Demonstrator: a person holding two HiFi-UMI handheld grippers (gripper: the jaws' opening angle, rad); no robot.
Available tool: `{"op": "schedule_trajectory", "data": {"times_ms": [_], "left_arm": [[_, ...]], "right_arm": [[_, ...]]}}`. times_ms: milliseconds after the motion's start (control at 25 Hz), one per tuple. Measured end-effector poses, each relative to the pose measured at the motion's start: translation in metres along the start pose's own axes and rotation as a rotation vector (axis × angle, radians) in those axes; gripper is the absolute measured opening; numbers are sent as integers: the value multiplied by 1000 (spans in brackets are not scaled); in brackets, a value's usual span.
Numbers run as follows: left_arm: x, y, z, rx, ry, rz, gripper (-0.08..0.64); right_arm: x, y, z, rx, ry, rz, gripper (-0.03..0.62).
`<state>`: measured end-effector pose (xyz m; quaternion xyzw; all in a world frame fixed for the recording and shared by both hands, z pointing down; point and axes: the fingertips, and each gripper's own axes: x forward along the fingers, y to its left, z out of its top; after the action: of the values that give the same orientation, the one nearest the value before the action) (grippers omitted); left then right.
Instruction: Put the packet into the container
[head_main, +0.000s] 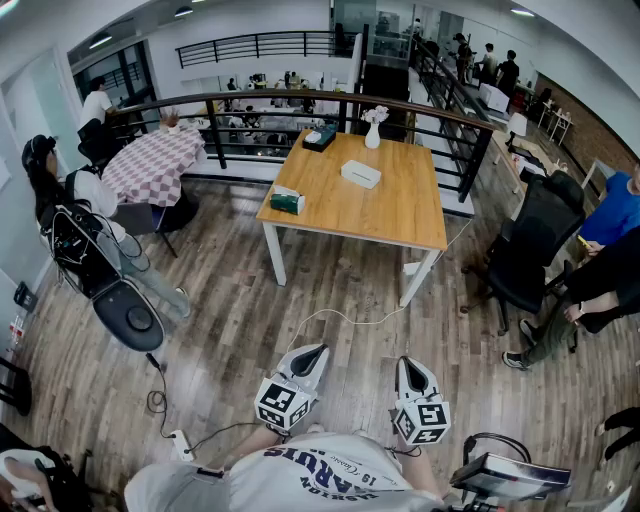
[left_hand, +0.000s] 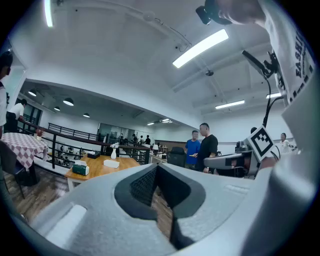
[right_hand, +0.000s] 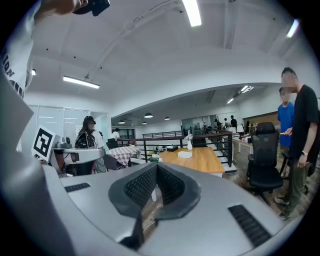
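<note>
Fingers of left gripper (head_main: 311, 354) pressed together, nothing between; right gripper (head_main: 409, 366) same, empty. Both well apart from table (head_main: 400, 215). Green packet (head_main: 287, 201) sits at table's near left edge. White box (head_main: 360, 174), likely container, lies near centre, toward far edge. Packet probably light, soft, slick-wrapped. Pinch gently across narrow width at middle, avoid crushing.

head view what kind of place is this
Most likely an open-plan office on a mezzanine: a wooden table, a black office chair beside it, and a black railing that seems to look onto a lower floor with more desks and people.
</note>
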<state>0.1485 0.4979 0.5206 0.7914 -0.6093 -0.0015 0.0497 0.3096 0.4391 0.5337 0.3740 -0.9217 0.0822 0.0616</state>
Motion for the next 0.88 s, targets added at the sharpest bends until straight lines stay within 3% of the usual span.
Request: {"op": "schedule_trajectory", "data": {"times_ms": [560,680,880], "left_arm": [[6,3,1,-14,-8,-3,0],[4,6,1,-17,-10,-4,0],[1,13,6,-26,-25,-5,-1]], "right_arm": [[14,-2,9,-2,-18,2,9],[16,4,8,8,-17,34,9],[25,17,11,-37,-19,39,9]]}}
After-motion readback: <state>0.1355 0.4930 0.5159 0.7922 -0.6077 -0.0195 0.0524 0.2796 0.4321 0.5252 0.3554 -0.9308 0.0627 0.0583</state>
